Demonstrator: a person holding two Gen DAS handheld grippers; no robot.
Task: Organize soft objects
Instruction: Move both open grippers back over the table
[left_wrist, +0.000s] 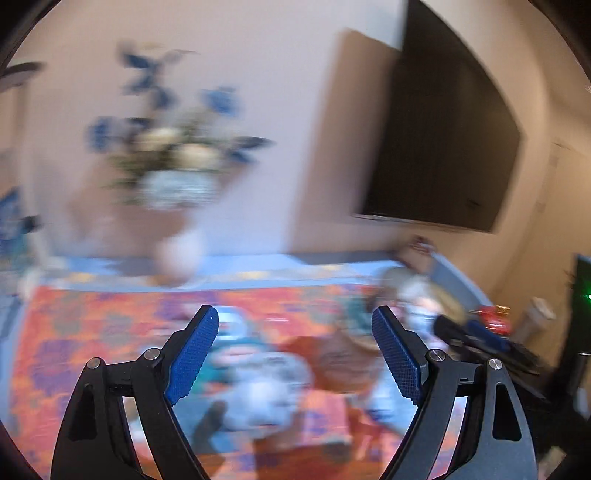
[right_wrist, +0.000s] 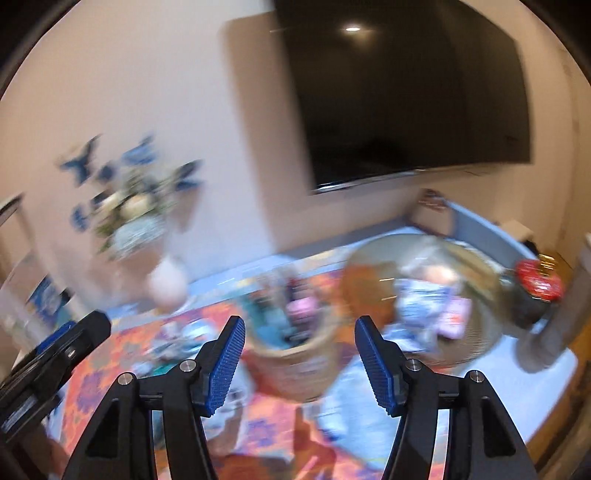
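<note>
**Between picks, both grippers empty above the table**

We start at the left of the scene, where a vase of flowers (left_wrist: 173, 173) stands against the wall with blue butterfly decorations (left_wrist: 147, 77) above it. Below it, the bright orange patterned cloth (left_wrist: 92, 321) covers the table. Our left gripper (left_wrist: 295, 354) hangs over that cloth with its jaws wide and nothing between the blue pads. Under it lies a heap of soft things (left_wrist: 258, 384), pale grey and teal (too blurred for us to count or name them singly).

Moving right, our right gripper (right_wrist: 299, 362) is open to a middling width, and it too holds nothing. Beyond it we count two baskets: a smaller woven basket (right_wrist: 295, 365) with teal and pink items inside, and a larger round basket (right_wrist: 472, 332) holding pale blue and pink soft pieces. At the far right sits one red-topped jar (right_wrist: 539, 284), and one dark television (right_wrist: 406, 99) hangs on the wall.

We judge that we are between picks, some pieces sorted and loose ones left on the cloth. The next move calls for lowering an open gripper onto one loose piece, closing gently, and carrying it to a basket.
</note>
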